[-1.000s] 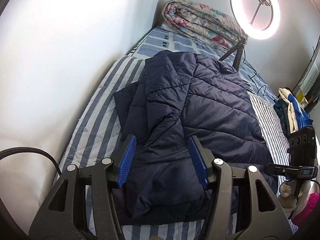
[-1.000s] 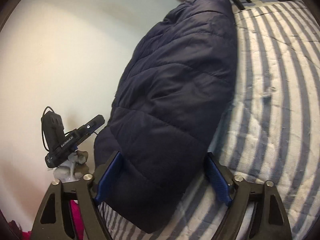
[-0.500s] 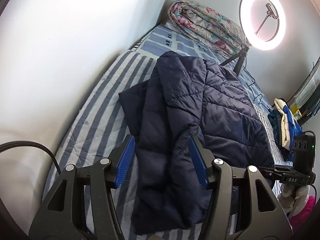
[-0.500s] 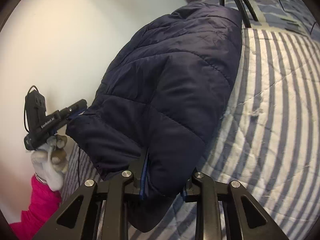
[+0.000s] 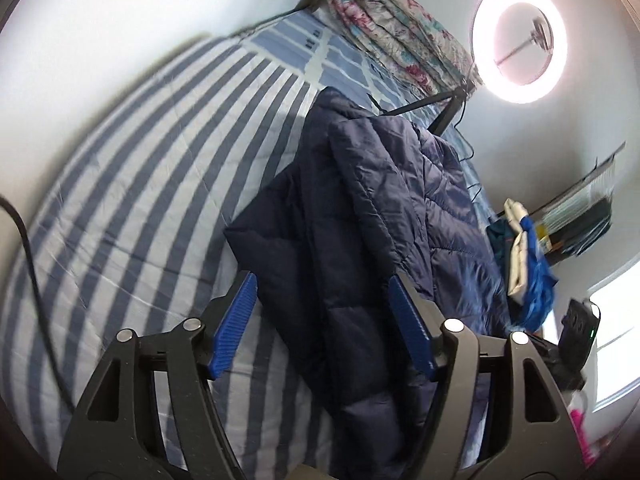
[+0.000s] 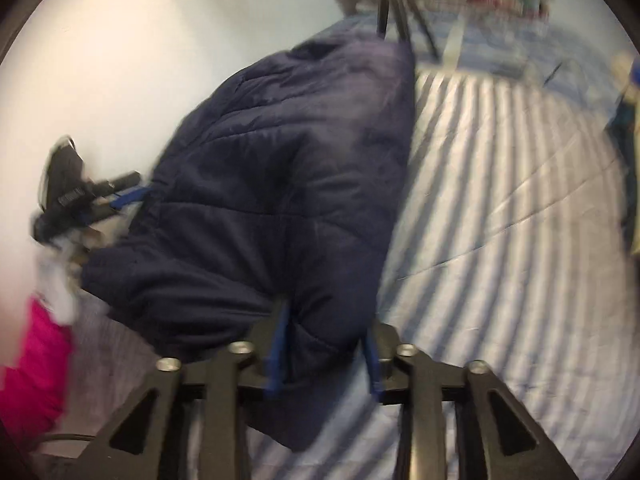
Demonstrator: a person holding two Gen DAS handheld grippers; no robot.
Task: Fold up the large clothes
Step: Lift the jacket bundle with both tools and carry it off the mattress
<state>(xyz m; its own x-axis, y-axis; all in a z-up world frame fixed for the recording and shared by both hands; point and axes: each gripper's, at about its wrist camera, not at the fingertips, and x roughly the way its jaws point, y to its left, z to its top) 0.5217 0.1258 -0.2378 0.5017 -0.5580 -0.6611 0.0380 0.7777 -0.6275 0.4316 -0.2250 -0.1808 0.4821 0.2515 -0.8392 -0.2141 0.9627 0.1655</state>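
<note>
While its blue pads pinch a thick fold at the jacket's near edge, the right claw is clenched on the jacket, with cloth bulging between the two fingers; this view is blurred. The left claw is released, its pads spread wide to either side of the jacket's folded flap without touching it.

The navy quilted jacket lies on the striped bed, running from 6 o'clock up toward 12 in the left view, one side doubled over the rest. In the right view the bare sheet spreads out at 3 o'clock.

Beyond the jacket, at 12 o'clock, a rolled floral quilt lies at the head of the bed. A lit ring light stands on its tripod at 1 o'clock. A heap of blue and cream clothes sits at 3 o'clock.
</note>
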